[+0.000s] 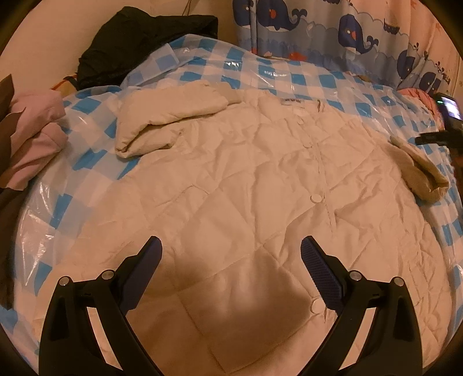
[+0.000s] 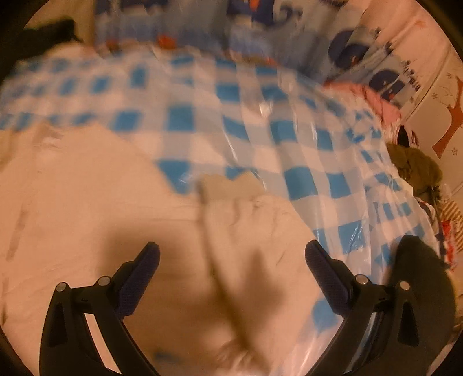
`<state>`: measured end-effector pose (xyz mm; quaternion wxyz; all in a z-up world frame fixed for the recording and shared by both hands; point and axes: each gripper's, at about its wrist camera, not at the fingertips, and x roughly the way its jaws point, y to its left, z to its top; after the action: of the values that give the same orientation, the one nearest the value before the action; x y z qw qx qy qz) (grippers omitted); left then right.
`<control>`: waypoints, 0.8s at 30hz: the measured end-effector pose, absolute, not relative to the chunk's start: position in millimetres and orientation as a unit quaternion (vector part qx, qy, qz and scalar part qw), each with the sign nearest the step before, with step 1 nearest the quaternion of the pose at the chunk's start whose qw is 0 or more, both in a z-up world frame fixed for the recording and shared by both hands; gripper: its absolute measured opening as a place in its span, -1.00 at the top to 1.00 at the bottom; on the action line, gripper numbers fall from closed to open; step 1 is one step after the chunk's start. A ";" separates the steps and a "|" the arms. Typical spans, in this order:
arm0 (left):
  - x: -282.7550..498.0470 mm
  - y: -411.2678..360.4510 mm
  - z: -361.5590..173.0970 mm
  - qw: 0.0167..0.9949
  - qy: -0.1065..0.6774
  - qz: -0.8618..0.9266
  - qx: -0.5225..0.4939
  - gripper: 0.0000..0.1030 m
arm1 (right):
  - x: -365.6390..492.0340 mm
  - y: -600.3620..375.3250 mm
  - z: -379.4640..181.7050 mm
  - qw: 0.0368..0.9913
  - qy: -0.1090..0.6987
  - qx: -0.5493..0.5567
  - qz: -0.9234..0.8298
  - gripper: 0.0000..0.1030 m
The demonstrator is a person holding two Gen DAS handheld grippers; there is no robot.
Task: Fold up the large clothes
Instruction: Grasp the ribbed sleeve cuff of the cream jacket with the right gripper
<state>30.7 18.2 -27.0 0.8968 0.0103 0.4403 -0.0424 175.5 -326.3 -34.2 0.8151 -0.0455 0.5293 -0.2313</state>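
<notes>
Lying flat across the checked bed cover (image 1: 202, 72), the cream quilted coat (image 1: 246, 179) runs lengthwise straight away from the left claw (image 1: 231, 245), collar toward the far edge. Its unfolded sleeve (image 2: 246, 225) sits directly ahead of the nearer right claw (image 2: 231, 251). Both claws hover spread wide, pinching nothing.

Blue-checked plastic sheet (image 1: 202, 69) covers the bed, whale-print curtain (image 1: 318, 26) behind it, black garment (image 1: 139, 37) and pink clothes (image 1: 34, 130) heaped at left edge, more pink fabric (image 2: 376, 98) at right.
</notes>
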 end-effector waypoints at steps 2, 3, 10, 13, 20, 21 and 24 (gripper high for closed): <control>34.9 17.9 -30.8 0.891 0.451 -0.048 0.005 -0.80 | 193.1 -341.4 -59.6 0.790 0.562 -0.051 -0.240 -0.88; 35.9 17.6 -33.2 0.889 0.456 -0.052 0.002 -0.80 | 197.4 -346.6 -71.6 0.778 0.576 -0.055 -0.243 -0.88; 41.2 11.4 -45.6 0.878 0.474 -0.059 0.003 -0.80 | 175.2 -395.1 -70.2 0.824 0.522 0.098 -0.197 0.38; 42.0 9.9 -48.3 0.877 0.477 -0.060 0.007 -0.80 | 128.6 -425.6 -40.9 0.856 0.442 0.209 -0.172 0.58; 44.1 10.5 -49.1 0.879 0.474 -0.056 0.006 -0.80 | -28.6 -488.9 -6.2 0.864 0.198 0.433 -0.162 0.60; 44.3 10.2 -49.4 0.878 0.475 -0.055 0.006 -0.80 | -51.1 -495.2 -11.6 0.857 0.184 0.447 -0.178 0.60; 45.2 9.5 -50.8 0.877 0.478 -0.055 0.009 -0.80 | -103.0 -503.9 -27.8 0.832 0.196 0.473 -0.215 0.37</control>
<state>45.2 9.5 -50.8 0.8768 0.0087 0.4777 -0.0548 -103.0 -503.9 -27.8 0.8318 0.4727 0.1962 -0.2150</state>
